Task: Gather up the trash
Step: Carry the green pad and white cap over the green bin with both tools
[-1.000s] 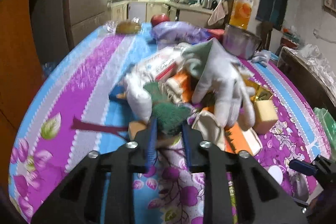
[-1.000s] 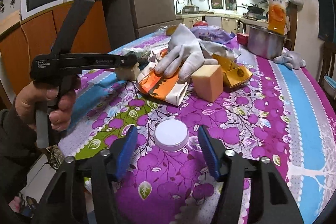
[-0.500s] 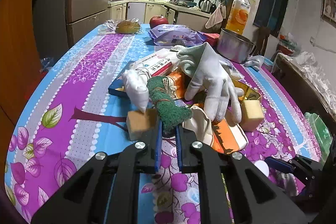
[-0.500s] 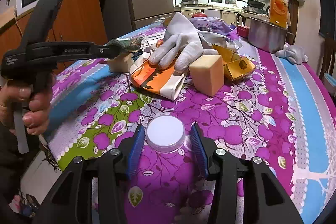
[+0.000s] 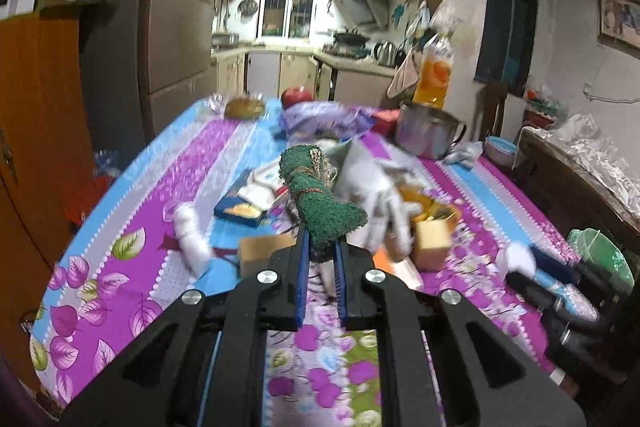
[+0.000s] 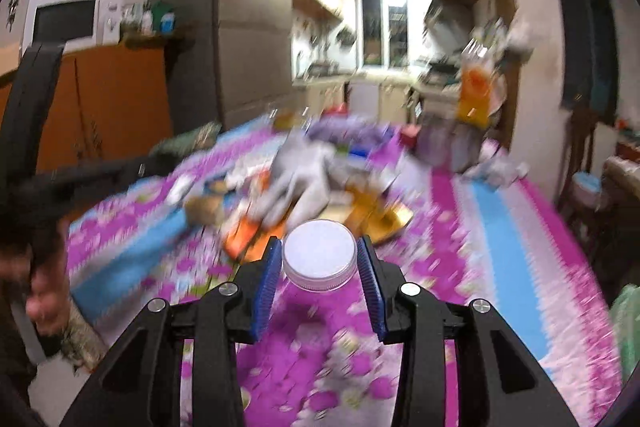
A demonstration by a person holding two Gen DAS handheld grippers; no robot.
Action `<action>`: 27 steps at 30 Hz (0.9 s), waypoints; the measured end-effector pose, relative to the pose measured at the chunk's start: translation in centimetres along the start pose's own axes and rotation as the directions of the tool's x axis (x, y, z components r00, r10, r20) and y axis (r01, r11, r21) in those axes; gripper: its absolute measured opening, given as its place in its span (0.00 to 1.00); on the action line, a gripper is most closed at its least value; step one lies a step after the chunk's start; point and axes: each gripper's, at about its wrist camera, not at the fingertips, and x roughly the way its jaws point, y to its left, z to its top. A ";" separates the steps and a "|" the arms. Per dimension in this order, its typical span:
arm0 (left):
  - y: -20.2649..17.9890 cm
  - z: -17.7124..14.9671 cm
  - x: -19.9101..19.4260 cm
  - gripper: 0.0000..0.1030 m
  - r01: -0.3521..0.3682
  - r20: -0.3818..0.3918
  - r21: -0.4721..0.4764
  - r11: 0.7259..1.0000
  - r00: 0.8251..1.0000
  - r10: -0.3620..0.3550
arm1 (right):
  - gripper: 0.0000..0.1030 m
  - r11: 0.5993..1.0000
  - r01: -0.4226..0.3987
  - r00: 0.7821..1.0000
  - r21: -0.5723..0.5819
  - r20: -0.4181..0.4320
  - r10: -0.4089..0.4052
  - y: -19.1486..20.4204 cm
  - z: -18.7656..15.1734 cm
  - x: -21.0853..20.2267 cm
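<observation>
Nearest the cameras, left gripper (image 5: pixel 320 257): jaws drawn narrow, pinching the lower edge of a green scouring cloth (image 5: pixel 316 203), which stood up above the table; grip was by a corner only, so the cloth could slide out if swung.
Right gripper (image 6: pixel 319 269): blue pads either side of a white screw lid (image 6: pixel 320 253), seemingly raised off the cloth-covered table; contact looked like it was at the rim alone, and the view was blurred, so a tilt or loose squeeze might let it drop and roll.
Tablecloth (image 5: pixel 120 247): purple and blue floral; a rolling lid could reach the near edge.
Mid-table pile: white work glove (image 5: pixel 372 183), tan sponge block (image 5: pixel 430 241), second sponge (image 5: pixel 260 253), blue box (image 5: pixel 240 211), crumpled tissue (image 5: pixel 190 239), orange wrapper (image 6: pixel 244 239); all lay loose and touching, so a trailing cloth could drag them.
Far end: steel pot (image 5: pixel 428 135), orange drink bottle (image 5: pixel 436 75), purple bag (image 5: pixel 324 119), red apple (image 5: pixel 296 95).
Bin: none identified for certain; a green bag (image 5: pixel 596 255) sat off the right side.
</observation>
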 end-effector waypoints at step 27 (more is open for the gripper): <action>-12.5 2.3 -2.2 0.10 0.119 0.078 0.112 0.986 0.989 -0.128 | 0.39 0.954 0.281 0.951 0.103 0.105 -0.291 -8.5 4.2 -10.3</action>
